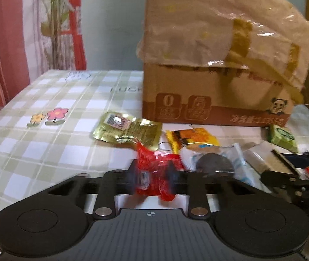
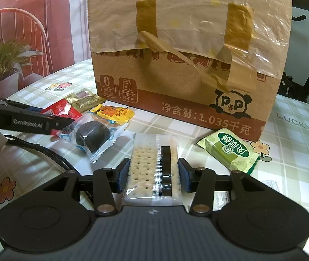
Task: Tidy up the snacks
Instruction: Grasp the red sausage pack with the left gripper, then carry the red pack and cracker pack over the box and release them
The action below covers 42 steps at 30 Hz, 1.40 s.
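Note:
My left gripper is shut on a red snack packet, its pads pinching the crinkled wrapper just above the checked tablecloth. From the right wrist view the same left gripper comes in from the left over the red packet. My right gripper is shut on a clear packet of crackers, held lengthwise between the blue pads. Loose on the cloth lie a gold packet, a yellow-orange packet, a dark round cookie in a clear wrapper and a green packet.
A large cardboard box with loose tape and plastic film stands behind the snacks. A black cable crosses the cloth at the left. Potted plants and a red backdrop sit beyond the table's far left edge.

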{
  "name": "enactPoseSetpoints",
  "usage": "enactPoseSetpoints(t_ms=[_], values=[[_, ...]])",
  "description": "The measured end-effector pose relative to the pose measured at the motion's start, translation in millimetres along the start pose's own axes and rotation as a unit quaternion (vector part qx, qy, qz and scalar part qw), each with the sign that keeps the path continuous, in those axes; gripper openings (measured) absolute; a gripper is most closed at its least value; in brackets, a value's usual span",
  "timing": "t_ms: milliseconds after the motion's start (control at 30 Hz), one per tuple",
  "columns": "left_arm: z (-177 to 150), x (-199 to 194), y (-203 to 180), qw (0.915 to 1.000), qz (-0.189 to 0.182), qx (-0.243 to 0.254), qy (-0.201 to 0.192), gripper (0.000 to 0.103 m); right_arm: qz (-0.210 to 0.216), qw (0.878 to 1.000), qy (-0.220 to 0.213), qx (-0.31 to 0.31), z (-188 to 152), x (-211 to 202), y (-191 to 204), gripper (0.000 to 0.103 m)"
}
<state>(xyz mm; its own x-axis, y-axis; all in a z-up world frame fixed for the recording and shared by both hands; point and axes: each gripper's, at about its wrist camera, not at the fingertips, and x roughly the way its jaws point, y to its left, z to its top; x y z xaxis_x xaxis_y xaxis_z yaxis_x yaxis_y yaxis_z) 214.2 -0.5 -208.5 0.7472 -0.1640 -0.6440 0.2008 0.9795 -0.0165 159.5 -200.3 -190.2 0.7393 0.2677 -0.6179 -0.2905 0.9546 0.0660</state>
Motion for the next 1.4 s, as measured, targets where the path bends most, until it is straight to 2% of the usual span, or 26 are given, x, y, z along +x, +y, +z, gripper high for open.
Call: enactPoseSetpoints(t_ms=[67,467,833,1133,1400], values=[[-2,-5,0,1.0000,-0.007,-0.003,-0.004,0.019,0.000,1.000,0.000,0.000,0,0,0,0.049],[4,-37,9,0.9985,-0.014,-0.016,-0.051,0.018,0.003,1.000,-0.007,0.009,0,-3,-2,0.049],[21,-70,4,0.9950,-0.022,-0.011,-0.096,0.018,0.010,0.998,-0.046,0.039,7,-35,-6,0.049],[56,-99,-5,0.9880,-0.035,0.003,-0.150,0.018,0.038,0.994,-0.098,0.023,40,-70,3,0.049],[128,-118,-19,0.9735,-0.064,0.017,-0.219,0.018,0.049,0.980,-0.191,0.018,112,-106,-2,0.049]])
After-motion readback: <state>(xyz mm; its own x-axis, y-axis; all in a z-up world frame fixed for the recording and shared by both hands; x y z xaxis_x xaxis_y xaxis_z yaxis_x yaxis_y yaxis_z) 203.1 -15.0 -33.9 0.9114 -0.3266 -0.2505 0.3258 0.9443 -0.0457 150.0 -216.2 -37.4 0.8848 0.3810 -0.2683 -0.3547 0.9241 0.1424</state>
